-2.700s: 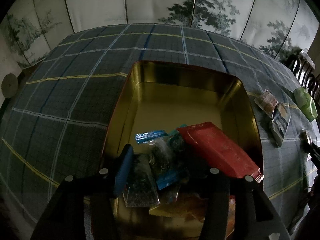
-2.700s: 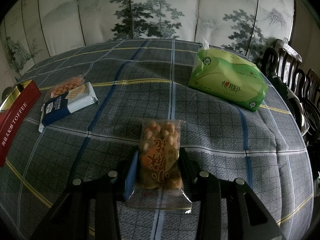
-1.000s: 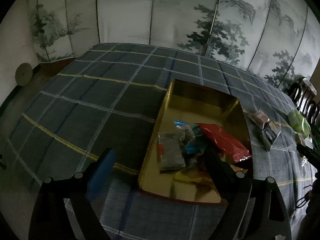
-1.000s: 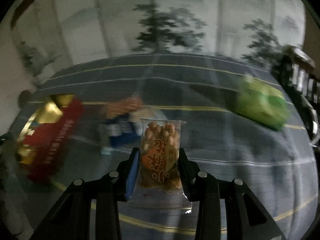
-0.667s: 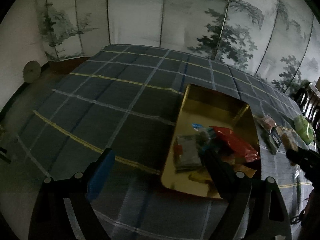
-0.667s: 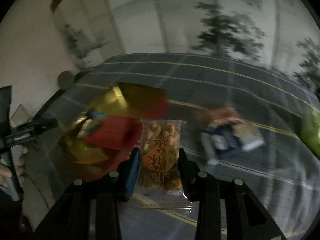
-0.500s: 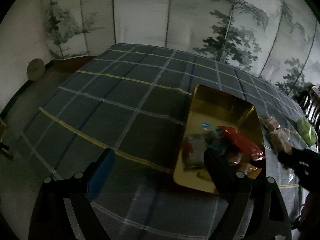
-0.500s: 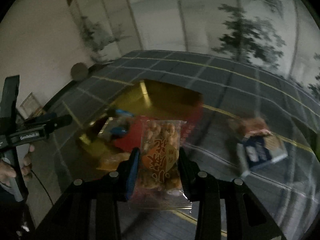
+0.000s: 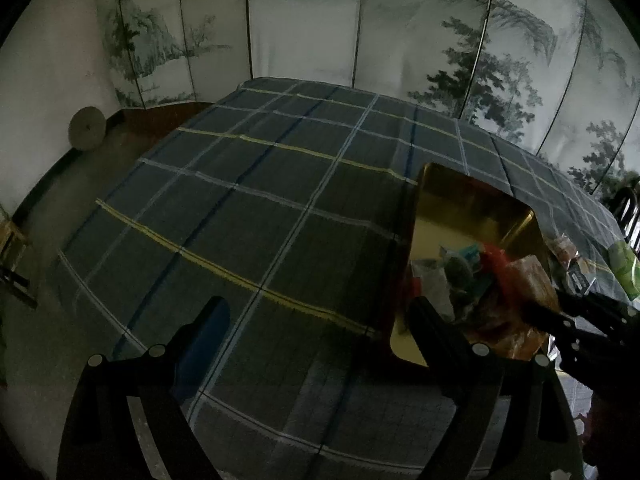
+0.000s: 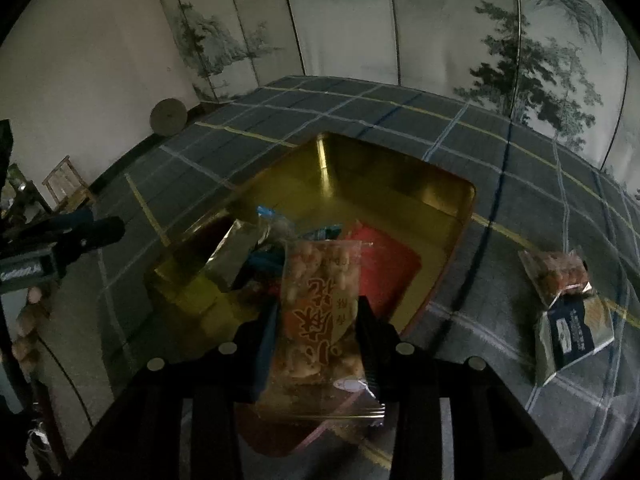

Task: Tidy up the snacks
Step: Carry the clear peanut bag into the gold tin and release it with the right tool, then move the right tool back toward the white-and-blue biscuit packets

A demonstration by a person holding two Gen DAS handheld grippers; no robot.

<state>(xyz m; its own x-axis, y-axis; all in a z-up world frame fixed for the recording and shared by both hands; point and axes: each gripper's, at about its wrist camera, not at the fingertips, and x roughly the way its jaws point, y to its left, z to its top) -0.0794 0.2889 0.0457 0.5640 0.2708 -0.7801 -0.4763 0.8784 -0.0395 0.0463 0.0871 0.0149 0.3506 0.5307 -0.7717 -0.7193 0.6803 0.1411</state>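
The plaid tablecloth (image 10: pixel 400 120) lies bare from nine to twelve o'clock. The gold tin (image 10: pixel 400 184) holds snacks at its near end, its far half free. The right gripper (image 10: pixel 318 320), clamped on the peanut packet (image 10: pixel 320 304), should release beyond the near rim. The left gripper (image 9: pixel 316 320) gapes empty.

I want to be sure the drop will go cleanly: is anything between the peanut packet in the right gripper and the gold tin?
Nothing visible blocks it. The right gripper holds the peanut packet above the near end of the open tin. Only packets already in it, such as the red packet, lie beneath.
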